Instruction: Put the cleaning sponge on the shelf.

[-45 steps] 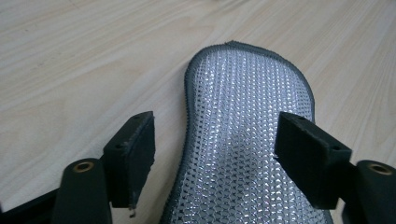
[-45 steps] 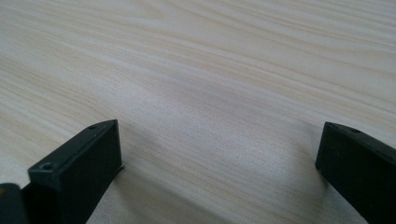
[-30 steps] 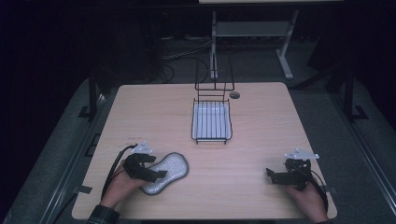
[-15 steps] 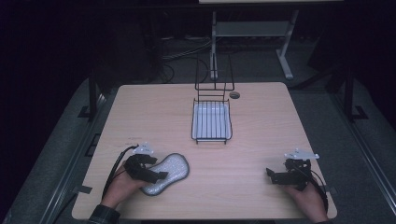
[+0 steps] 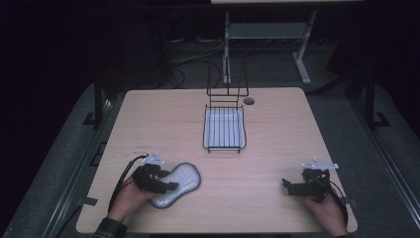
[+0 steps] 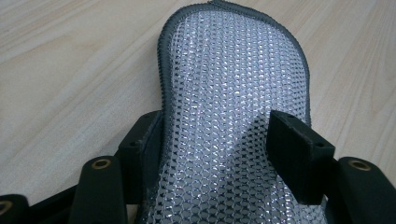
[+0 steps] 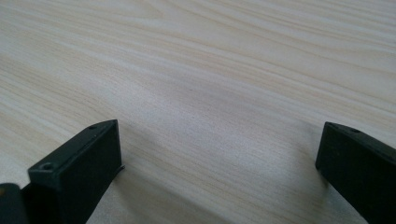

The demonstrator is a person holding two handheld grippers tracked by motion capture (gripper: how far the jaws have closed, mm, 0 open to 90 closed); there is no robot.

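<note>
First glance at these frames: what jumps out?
The silvery mesh scrubbing pad at the near left of the table, with the left gripper over its near end; in the left gripper view its jaws sit on either side of the pad. Next, the black wire rack at the table's far middle. The right gripper rests near right, jaws wide apart over bare wood.

Light wooden table [image 5: 148, 119], silver mesh pad [image 5: 179, 183] near left, wire rack [image 5: 224, 128] centre, possibly a tray
</note>
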